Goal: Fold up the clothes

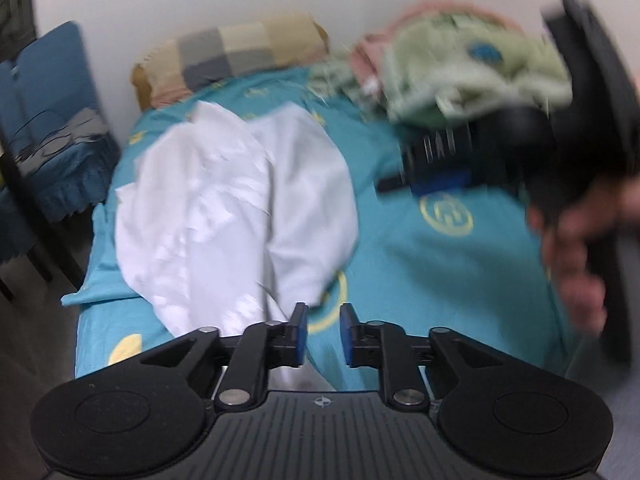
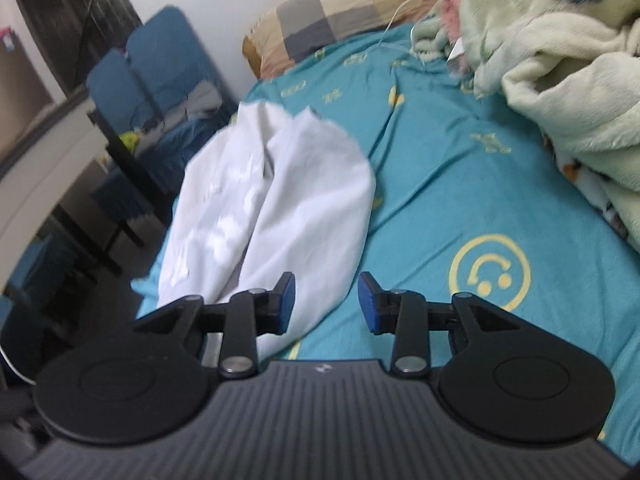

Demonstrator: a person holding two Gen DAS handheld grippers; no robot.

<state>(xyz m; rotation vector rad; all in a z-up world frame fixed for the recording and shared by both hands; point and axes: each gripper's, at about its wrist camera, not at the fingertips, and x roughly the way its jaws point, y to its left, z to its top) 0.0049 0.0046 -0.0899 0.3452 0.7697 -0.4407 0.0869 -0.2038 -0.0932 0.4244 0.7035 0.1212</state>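
A white garment [image 1: 240, 208] lies bunched lengthwise on the teal bed sheet [image 1: 440, 272], toward the bed's left side. My left gripper [image 1: 324, 336] hovers over the garment's near end, open; only sheet shows between its blue pads, and the cloth runs under the left finger [image 1: 299, 336]. In the right wrist view the same garment [image 2: 280, 200] reaches down to my right gripper [image 2: 326, 304], which is open, with the cloth's edge lying below the gap, unpinched. The right gripper's blurred body [image 1: 580, 120] and the hand [image 1: 576, 248] holding it show at the right of the left wrist view.
A checked pillow [image 2: 340, 12] lies at the head of the bed against the wall. A pale green fleece blanket [image 2: 560, 80] is heaped along the right side. Blue-covered chairs [image 2: 160, 72] and a dark-legged desk [image 2: 40, 168] stand left of the bed.
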